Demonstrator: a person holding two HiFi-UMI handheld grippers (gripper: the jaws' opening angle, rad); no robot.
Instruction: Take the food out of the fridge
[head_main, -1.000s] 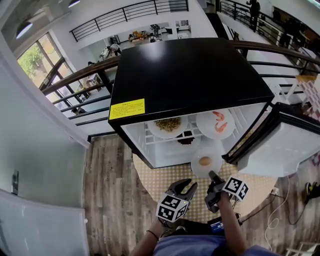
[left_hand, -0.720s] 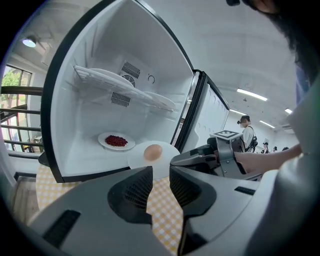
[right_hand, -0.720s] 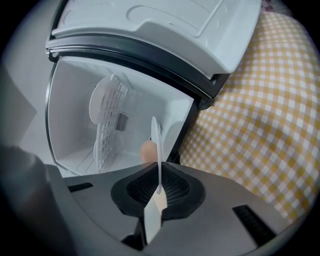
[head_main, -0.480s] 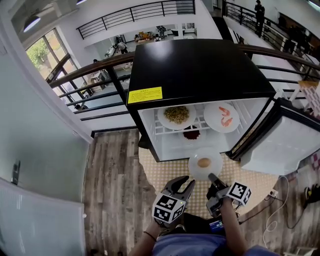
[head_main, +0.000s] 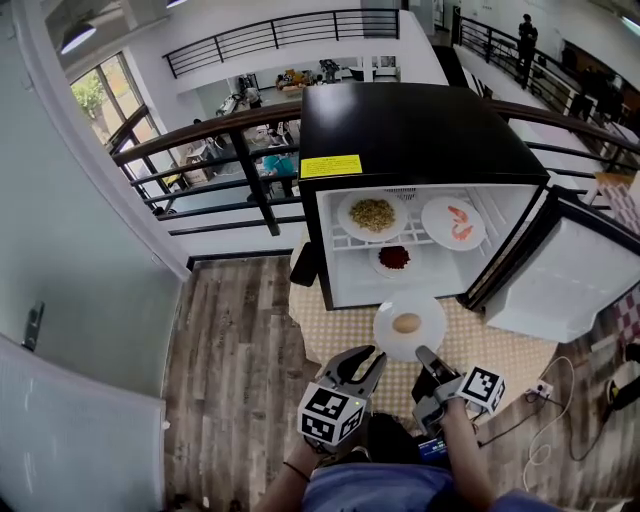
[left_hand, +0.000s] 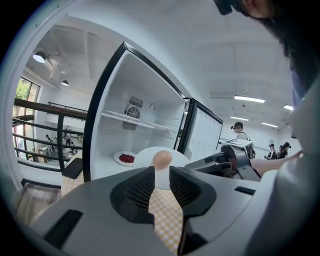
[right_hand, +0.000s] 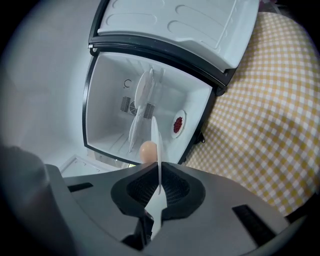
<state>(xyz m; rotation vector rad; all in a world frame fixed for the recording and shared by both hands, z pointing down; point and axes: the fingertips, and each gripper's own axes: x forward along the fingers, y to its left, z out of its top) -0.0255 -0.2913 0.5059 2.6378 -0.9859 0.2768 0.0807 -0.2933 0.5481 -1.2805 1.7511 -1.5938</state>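
A plate's (head_main: 431, 317) rim is clamped in the right hand-held gripper (head_main: 426, 353) — out before the fridge's (head_main: 410, 130) open front; the left hand-held gripper (head_main: 362, 361) is spread, empty.

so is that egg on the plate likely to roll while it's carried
Probably yes: the egg is round and sits loose on a smooth, shallow-looking plate. The right gripper pinches only the rim with shut jaws, so any tilt could likely send it rolling. It also looks fragile if dropped.

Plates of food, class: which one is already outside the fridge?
The plate with the egg, held at its rim by the right gripper; the other three sit inside the fridge.
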